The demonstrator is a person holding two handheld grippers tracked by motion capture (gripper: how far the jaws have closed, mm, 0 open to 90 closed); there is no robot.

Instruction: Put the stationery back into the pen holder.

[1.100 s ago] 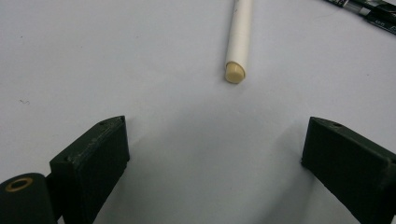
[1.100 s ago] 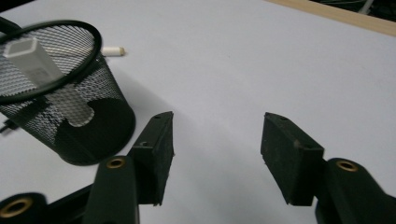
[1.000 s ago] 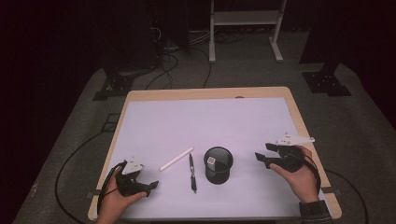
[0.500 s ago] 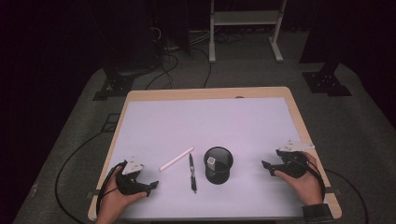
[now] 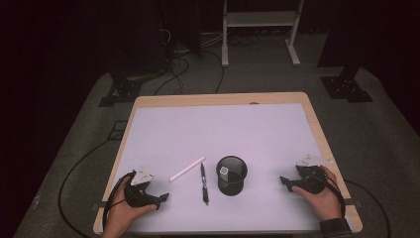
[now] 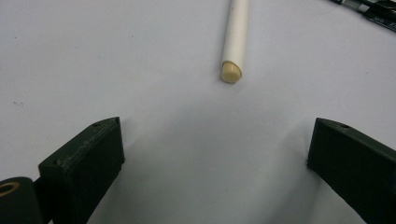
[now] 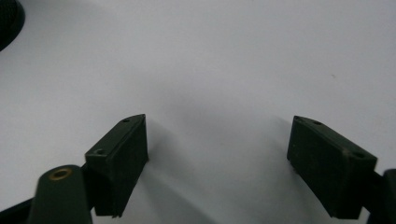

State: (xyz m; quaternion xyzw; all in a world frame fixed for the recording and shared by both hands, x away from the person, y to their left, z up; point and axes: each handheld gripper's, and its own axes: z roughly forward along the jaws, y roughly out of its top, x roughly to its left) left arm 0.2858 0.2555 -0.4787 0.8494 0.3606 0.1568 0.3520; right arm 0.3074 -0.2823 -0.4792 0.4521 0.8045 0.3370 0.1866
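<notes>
Both grippers low on the white table top, jaws apart and empty.

In the left gripper view the left gripper [image 6: 212, 154] has its jaws spread wide on bare surface, with the capped end of a white marker [image 6: 235, 39] in the upper middle, clear of the pads and cut off by the top edge. A black pen [image 6: 369, 7] just clips the upper right corner. The right gripper [image 7: 217, 156] has just been opening, nothing between its jaws; the black mesh pen cup [image 7: 8, 21] is a dark sliver at the upper left. In the high view marker [image 5: 186, 169], pen [image 5: 203, 182] and cup [image 5: 232, 175] lie at lower centre on the table [image 5: 218, 124]; something small and pale sits in the cup, too small to identify.
</notes>
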